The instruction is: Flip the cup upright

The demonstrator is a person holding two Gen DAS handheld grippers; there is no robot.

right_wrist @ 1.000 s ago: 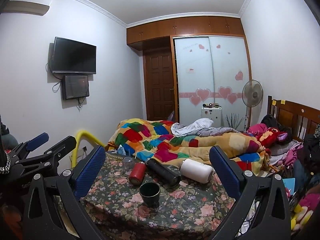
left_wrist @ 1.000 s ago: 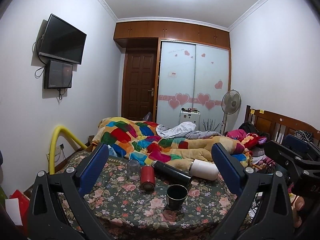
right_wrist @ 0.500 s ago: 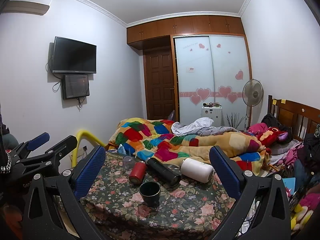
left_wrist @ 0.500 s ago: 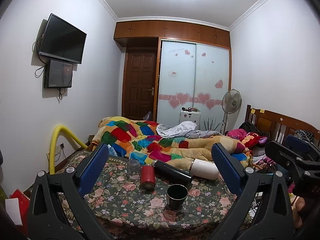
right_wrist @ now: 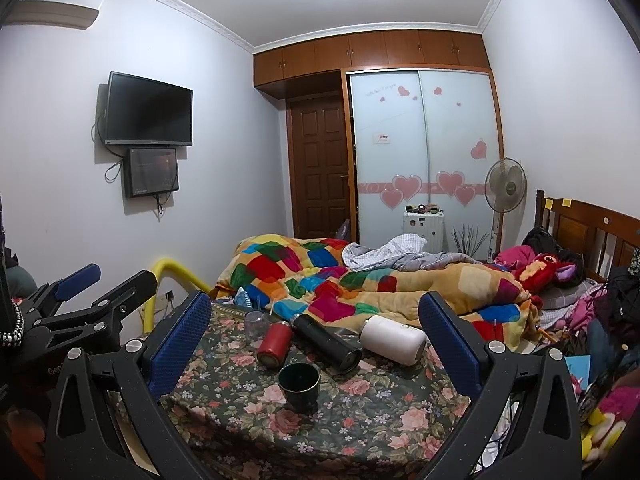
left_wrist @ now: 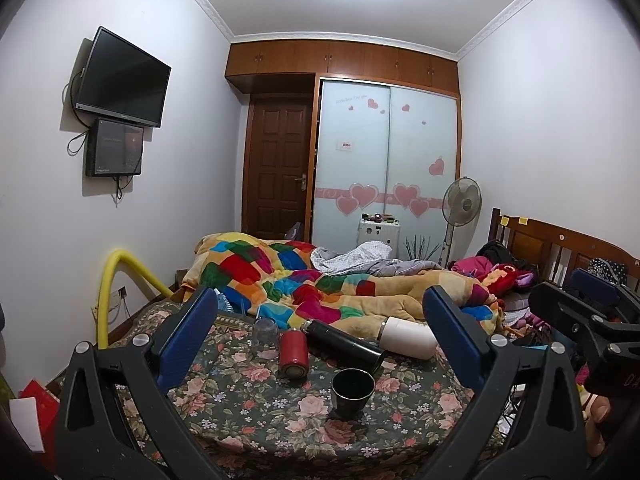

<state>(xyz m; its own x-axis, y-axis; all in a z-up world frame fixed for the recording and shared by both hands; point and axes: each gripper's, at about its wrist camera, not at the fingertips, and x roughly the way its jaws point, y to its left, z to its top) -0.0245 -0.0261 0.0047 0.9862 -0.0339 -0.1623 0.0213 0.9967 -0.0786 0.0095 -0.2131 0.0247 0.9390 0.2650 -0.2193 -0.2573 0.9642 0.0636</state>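
My cup (left_wrist: 353,386) (right_wrist: 299,385) already stands mouth-up on the tabletop (left_wrist: 248,396), at 12 o'clock from both tongs, left (left_wrist: 320,344) and right (right_wrist: 316,342), both apart, empty, equally near.

Your dark cup (left_wrist: 353,391) (right_wrist: 299,386) stands upright on the flowered tablecloth (left_wrist: 248,412) (right_wrist: 372,412), open mouth up, near the front edge, apart from the other things lying behind it.
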